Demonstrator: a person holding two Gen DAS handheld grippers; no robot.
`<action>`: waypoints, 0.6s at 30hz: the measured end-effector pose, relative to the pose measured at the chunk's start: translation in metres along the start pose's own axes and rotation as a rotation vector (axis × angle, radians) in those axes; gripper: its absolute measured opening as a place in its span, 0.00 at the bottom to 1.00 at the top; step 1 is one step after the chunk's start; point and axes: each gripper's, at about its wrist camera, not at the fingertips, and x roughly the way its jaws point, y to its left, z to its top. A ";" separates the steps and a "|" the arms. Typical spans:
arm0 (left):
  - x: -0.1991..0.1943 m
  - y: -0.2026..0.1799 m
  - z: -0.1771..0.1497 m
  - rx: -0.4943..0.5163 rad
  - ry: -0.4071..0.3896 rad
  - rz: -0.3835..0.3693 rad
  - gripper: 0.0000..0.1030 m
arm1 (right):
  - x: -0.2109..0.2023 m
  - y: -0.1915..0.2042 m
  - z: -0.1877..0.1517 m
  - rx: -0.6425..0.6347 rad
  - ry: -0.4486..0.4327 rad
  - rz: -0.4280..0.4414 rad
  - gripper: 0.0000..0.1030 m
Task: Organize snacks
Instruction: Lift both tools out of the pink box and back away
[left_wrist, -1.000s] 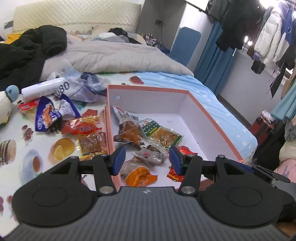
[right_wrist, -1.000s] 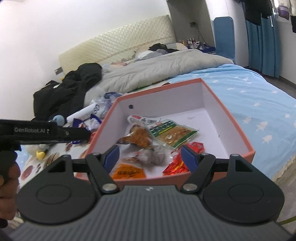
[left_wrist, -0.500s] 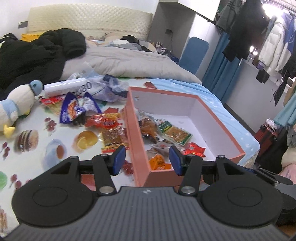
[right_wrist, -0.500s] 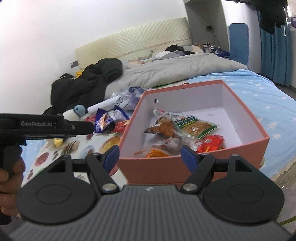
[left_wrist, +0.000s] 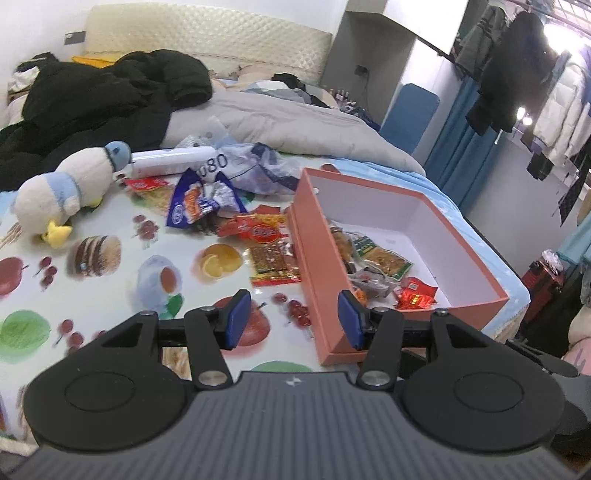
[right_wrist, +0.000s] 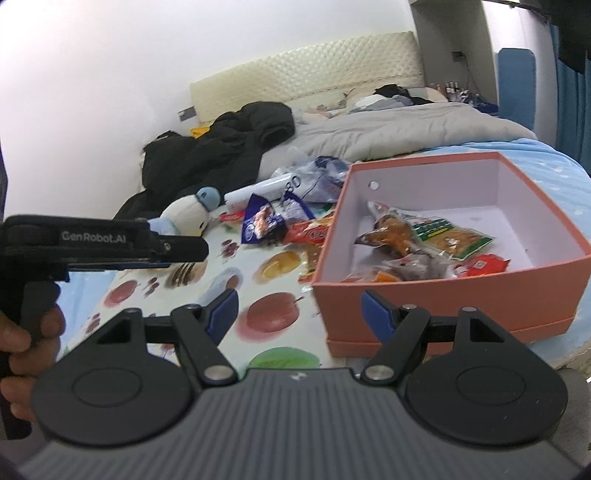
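Observation:
An orange box with a white inside stands on a fruit-print cloth and holds several snack packets. Loose snacks lie left of it: a red packet, a clear packet of brown snack and a blue bag. My left gripper hangs open and empty over the box's near left corner. My right gripper is open and empty in front of the box's near wall. A hand holds the left gripper's handle at the left of the right wrist view.
A plush duck, a white tube and a crumpled plastic bag lie at the cloth's far side. A black coat and grey duvet cover the bed behind. The bed edge drops off right of the box.
Both grippers have drawn back and leftward from over the box, so the box now sits to the right in both views. More of the cloth and loose snacks shows. Jaws unchanged.

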 end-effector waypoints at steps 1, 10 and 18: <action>-0.001 0.005 -0.001 -0.005 0.000 0.007 0.56 | 0.002 0.004 -0.002 -0.007 0.005 0.002 0.73; -0.005 0.054 -0.012 -0.060 -0.007 0.056 0.56 | 0.024 0.037 -0.017 -0.051 0.026 0.001 0.72; 0.049 0.110 0.010 0.001 0.001 0.106 0.59 | 0.062 0.086 -0.004 -0.188 -0.024 -0.049 0.72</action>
